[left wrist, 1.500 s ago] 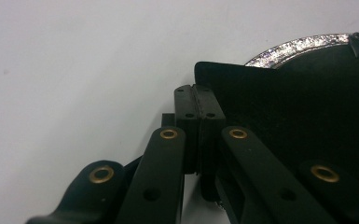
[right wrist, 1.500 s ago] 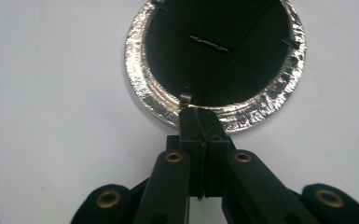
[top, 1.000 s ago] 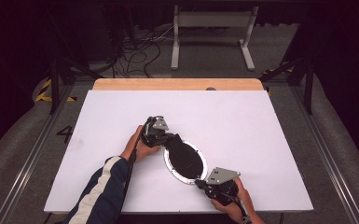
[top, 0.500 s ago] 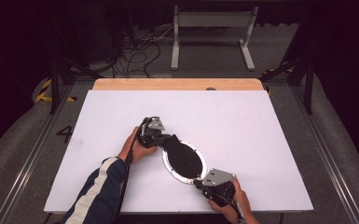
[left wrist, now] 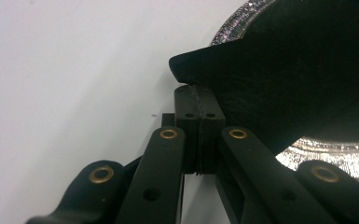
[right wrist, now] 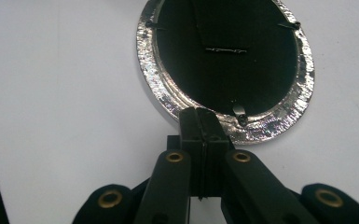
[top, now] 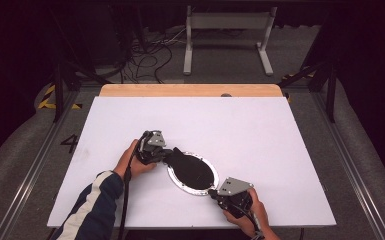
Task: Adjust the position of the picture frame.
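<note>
- The oval silver-rimmed picture frame with black back (top: 192,172) lies face down mid-table, between both grippers.
- Right gripper (right wrist: 200,122), jaws clenched, presses the rim: keep it pinned.
- Left gripper (left wrist: 199,100), jaws clenched, sits under the black easel flap (left wrist: 279,70), seemingly prying; lift gently.

A white table top (top: 260,130) lies open and bare across its far half and both side margins, leaving wide room for a hand to pass. Near the front middle, a round silver-rimmed frame (top: 192,171) lies flat with a black stand flap (left wrist: 279,70) raised off its back. The left gripper (top: 161,154) blocks its far-left end, the right gripper (top: 215,191) its near-right end. A wooden strip (top: 190,90) borders the far edge.
</note>
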